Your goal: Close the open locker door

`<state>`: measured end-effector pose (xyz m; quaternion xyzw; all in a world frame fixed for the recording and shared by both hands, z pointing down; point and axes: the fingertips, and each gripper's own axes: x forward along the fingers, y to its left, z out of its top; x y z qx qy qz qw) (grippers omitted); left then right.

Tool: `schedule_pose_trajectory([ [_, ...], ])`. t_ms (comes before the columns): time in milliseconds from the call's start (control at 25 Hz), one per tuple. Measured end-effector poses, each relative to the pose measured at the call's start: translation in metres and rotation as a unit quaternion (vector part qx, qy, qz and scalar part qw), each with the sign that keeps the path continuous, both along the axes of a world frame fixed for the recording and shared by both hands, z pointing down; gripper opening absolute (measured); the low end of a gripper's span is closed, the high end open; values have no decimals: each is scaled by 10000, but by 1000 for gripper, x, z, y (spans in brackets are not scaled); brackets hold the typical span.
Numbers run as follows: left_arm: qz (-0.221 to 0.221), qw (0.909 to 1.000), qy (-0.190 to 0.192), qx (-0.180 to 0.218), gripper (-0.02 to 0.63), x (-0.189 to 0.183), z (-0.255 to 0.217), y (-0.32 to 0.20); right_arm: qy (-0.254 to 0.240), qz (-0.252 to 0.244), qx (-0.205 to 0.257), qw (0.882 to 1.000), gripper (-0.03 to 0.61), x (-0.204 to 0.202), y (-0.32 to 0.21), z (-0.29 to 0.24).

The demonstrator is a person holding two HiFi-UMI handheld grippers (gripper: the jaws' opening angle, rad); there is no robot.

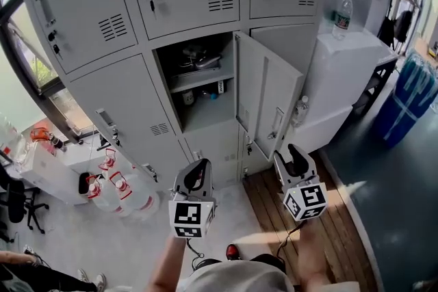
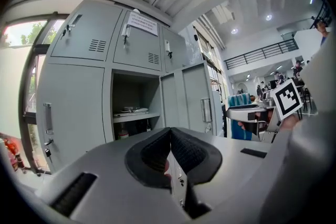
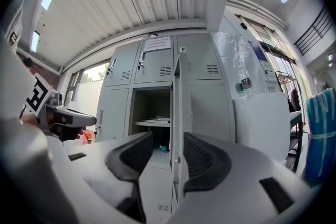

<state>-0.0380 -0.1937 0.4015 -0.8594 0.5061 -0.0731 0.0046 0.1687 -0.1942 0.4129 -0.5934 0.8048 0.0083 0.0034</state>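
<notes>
The grey locker bank (image 1: 116, 89) has one open compartment (image 1: 198, 82) in the middle, with a shelf and small items inside. Its door (image 1: 268, 96) swings out to the right, handle facing out. My left gripper (image 1: 197, 171) hangs below the opening, well short of it, with its jaws shut and empty. My right gripper (image 1: 293, 155) sits below the door's lower edge, apart from it, jaws open with nothing between them. The right gripper view looks past the right gripper (image 3: 167, 140) straight at the door's edge (image 3: 178, 113). From the left gripper (image 2: 169, 136), the open compartment (image 2: 134, 102) and door (image 2: 194, 97) lie ahead.
Several large water bottles (image 1: 113, 191) stand on the floor at lower left. A white cabinet (image 1: 342, 72) with a bottle (image 1: 342, 16) on top stands right of the door. A blue bin (image 1: 410, 99) is farther right. Wooden boards (image 1: 328, 215) lie underfoot on the right.
</notes>
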Motion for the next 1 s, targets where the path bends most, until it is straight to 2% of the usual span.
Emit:
schedule_pose_trajectory([
  [120, 39, 10000, 19, -8, 21, -4, 2, -13, -41, 23, -84, 10000, 211, 4, -22, 3],
  [400, 50, 9999, 95, -21, 21, -13, 6, -29, 192, 288, -201, 9992, 221, 12, -58, 13],
  [680, 11, 9999, 150, -76, 21, -21, 8, -33, 263, 245, -213, 9991, 218, 10, -79, 10],
  [800, -42, 9998, 151, -95, 21, -25, 11, -34, 305, 273, -168, 9990, 209, 7, -83, 9],
  [1000, -130, 9997, 151, -112, 21, -32, 14, -36, 350, 268, -113, 9990, 114, 5, -83, 7],
])
